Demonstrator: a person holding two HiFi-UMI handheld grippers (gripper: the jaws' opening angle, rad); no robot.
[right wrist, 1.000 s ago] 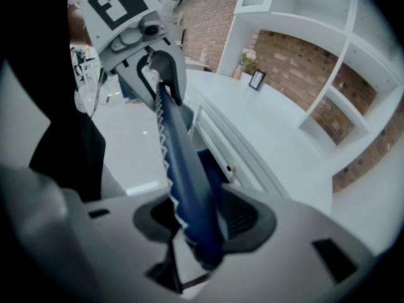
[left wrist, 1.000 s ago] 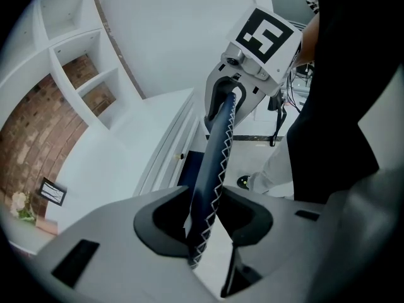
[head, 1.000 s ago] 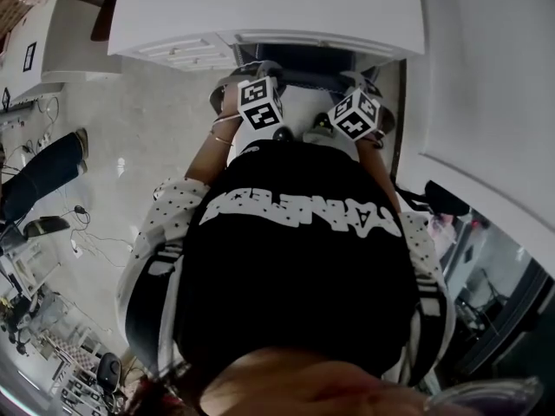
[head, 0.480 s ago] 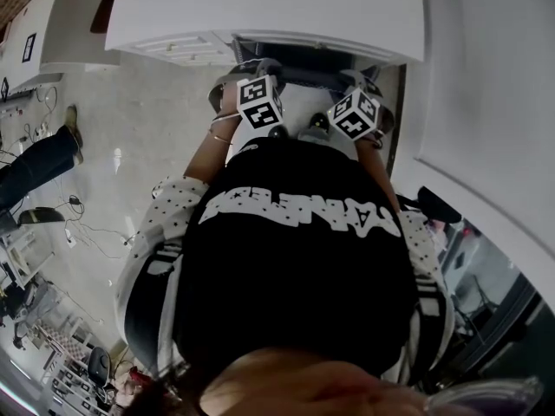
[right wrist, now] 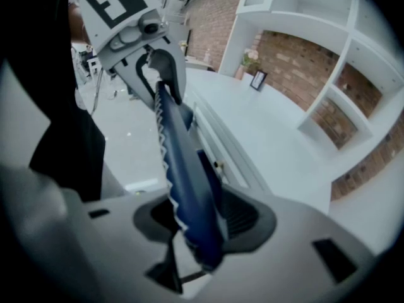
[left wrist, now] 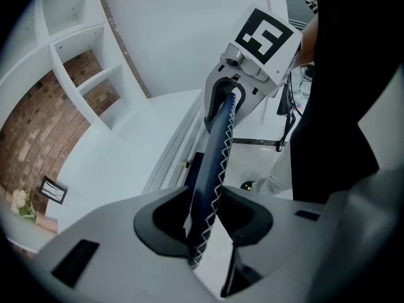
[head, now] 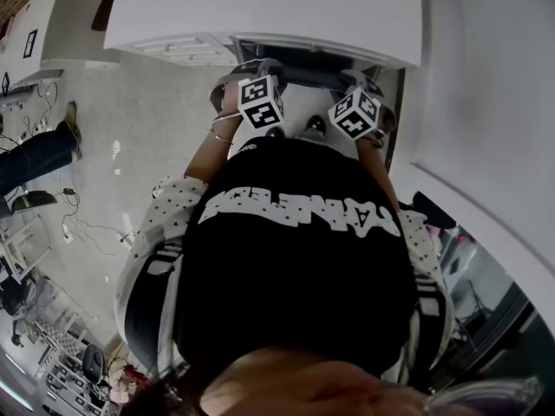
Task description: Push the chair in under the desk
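Note:
The chair's dark blue back (left wrist: 213,163), edged with white zigzag stitching, runs between both grippers. My left gripper (left wrist: 205,218) is shut on one end of that top edge, and my right gripper (right wrist: 197,218) is shut on the other end of the chair back (right wrist: 182,163). In the head view the two marker cubes, the left gripper (head: 261,102) and the right gripper (head: 355,113), sit close to the front edge of the white desk (head: 260,7). The chair (head: 299,74) reaches under the desk; its seat is mostly hidden by my body.
Desk drawers (head: 186,48) are left of the chair opening. A white counter (head: 486,102) runs along the right. White shelves on a brick wall (right wrist: 328,62) stand behind the desk. Another person's leg (head: 35,154) and floor cables (head: 87,224) are at far left.
Both grippers keep their hold on the chair back and have hardly shifted. The other person's leg at the left has drawn away toward the edge of the view.

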